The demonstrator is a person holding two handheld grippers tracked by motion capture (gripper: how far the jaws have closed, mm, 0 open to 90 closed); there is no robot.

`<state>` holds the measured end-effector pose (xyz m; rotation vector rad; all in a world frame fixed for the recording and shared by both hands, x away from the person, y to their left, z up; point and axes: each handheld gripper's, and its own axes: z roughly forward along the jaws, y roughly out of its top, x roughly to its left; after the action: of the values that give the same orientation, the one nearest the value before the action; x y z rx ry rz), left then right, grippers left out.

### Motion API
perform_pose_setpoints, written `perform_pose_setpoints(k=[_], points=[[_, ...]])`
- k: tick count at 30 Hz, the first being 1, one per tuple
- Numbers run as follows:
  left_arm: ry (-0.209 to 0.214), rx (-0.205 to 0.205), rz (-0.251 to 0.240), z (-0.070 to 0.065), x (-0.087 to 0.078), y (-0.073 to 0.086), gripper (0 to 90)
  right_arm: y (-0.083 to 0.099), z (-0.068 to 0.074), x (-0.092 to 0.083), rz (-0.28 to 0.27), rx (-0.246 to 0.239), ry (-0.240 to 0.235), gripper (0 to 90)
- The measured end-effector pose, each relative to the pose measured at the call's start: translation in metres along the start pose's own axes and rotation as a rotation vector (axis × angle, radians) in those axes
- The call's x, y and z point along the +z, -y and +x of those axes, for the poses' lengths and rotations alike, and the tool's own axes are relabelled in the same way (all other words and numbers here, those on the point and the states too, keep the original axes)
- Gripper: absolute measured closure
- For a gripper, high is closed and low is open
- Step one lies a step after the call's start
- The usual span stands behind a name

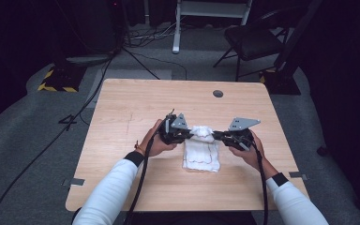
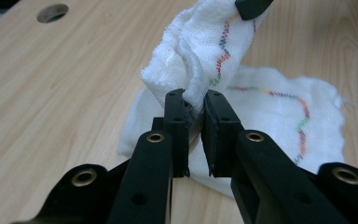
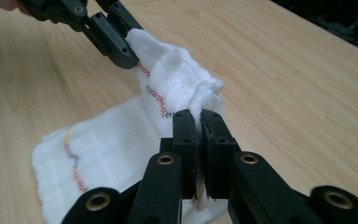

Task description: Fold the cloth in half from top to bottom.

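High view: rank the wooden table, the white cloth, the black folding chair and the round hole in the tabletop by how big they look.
1. Light wooden table
2. Black folding chair, though farther off, so its true size is unsure
3. White cloth
4. Round hole

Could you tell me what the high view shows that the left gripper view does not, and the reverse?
High view alone: the person's white sleeves, a chair beyond the table, and the whole tabletop. Left gripper view alone: the multicoloured zigzag stitching on the cloth, and the left gripper pinching a fold. Both: the white cloth, partly lifted off the table, and the tabletop's round hole.
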<state>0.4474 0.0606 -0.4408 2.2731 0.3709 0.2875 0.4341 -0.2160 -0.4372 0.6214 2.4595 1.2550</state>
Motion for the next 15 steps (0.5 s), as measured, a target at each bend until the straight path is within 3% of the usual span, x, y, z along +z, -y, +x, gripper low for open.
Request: perform_pose_setpoints(k=[5, 15], points=[[0.031, 0.004, -0.003, -0.012, -0.004, 0.01, 80.5, 0.008, 0.012, -0.007, 0.005, -0.013, -0.038, 85.1], [0.071, 0.083, 0.068, -0.047, -0.004, 0.022, 82.8, 0.029, 0.034, -0.013, 0.061, -0.033, -0.106, 82.7]])
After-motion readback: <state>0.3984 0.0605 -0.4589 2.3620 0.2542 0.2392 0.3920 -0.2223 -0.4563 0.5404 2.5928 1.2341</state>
